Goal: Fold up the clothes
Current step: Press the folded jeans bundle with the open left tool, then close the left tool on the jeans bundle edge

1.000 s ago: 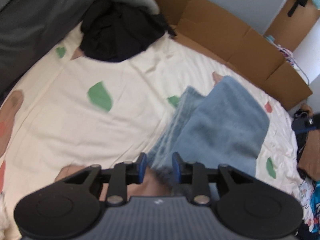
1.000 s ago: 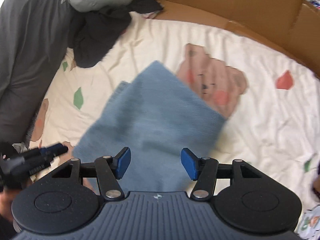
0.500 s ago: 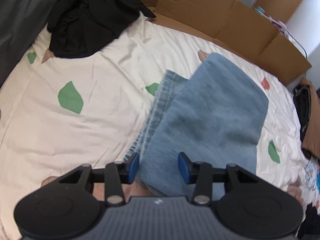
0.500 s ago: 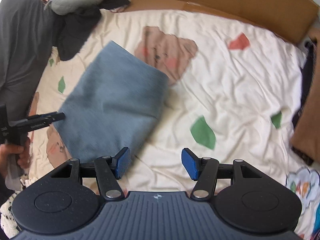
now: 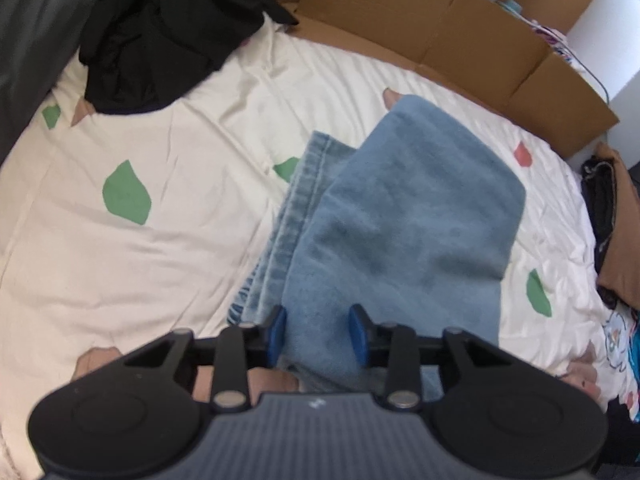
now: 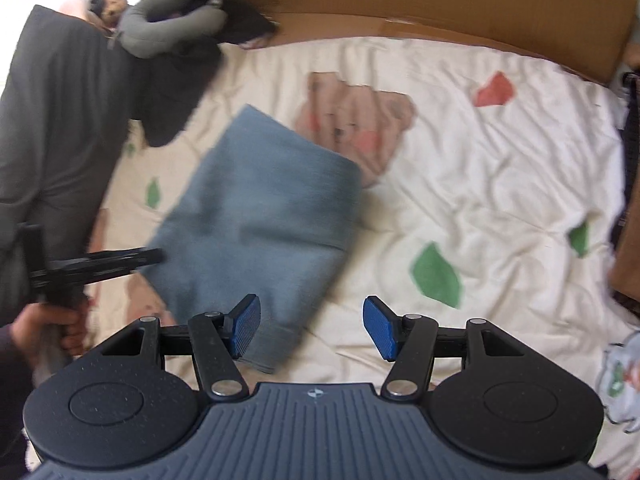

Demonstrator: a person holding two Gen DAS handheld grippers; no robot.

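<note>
My left gripper (image 5: 316,330) hovers with fingers spread, the folded jeans (image 5: 400,232) lying between and ahead of them on the cream printed bedsheet (image 5: 132,280). My right gripper (image 6: 311,326) is spread wide; the jeans (image 6: 260,224) lie ahead of its left finger.

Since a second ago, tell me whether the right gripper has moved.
Yes. The right gripper has pulled back and rightward: the bear print looks smaller and farther, and the folded jeans now lie to its left.

Folded jeans (image 5: 404,216) between parted left tongs (image 5: 317,334) on bedsheet (image 5: 120,272)
</note>
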